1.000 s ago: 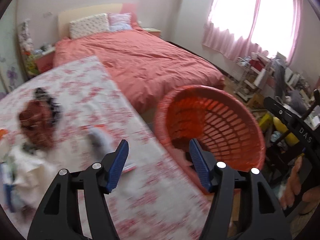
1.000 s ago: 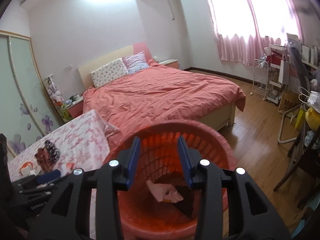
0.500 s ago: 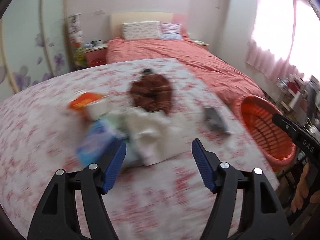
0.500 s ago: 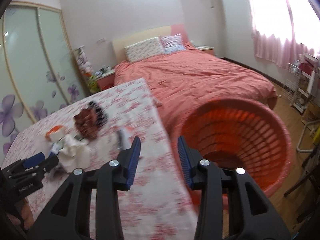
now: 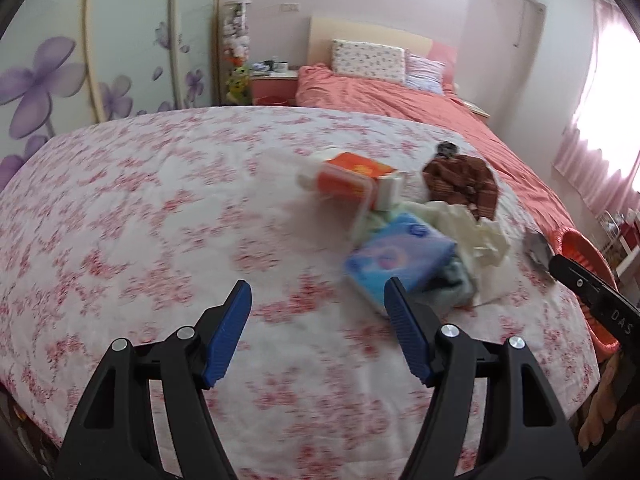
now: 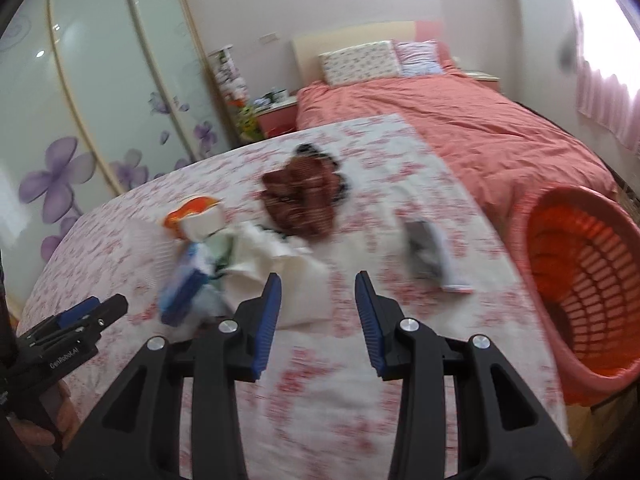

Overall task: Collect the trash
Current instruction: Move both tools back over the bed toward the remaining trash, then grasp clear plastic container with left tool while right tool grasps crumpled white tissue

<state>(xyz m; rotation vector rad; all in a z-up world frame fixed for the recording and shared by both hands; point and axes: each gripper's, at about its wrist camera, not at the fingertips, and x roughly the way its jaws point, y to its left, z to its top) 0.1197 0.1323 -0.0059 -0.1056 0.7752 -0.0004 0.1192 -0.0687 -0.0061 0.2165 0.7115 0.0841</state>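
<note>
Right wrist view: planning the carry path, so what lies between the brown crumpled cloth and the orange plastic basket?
In the right wrist view, only a grey-and-white wrapper lies on the floral cover between the brown crumpled cloth and the orange plastic basket.

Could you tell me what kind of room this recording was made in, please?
Almost certainly a home bedroom: a bed with a coral duvet and floral pillows, a sliding wardrobe with purple flower decals, and a bedside table. Both open grippers hover over a floral-covered surface strewn with litter.
</note>
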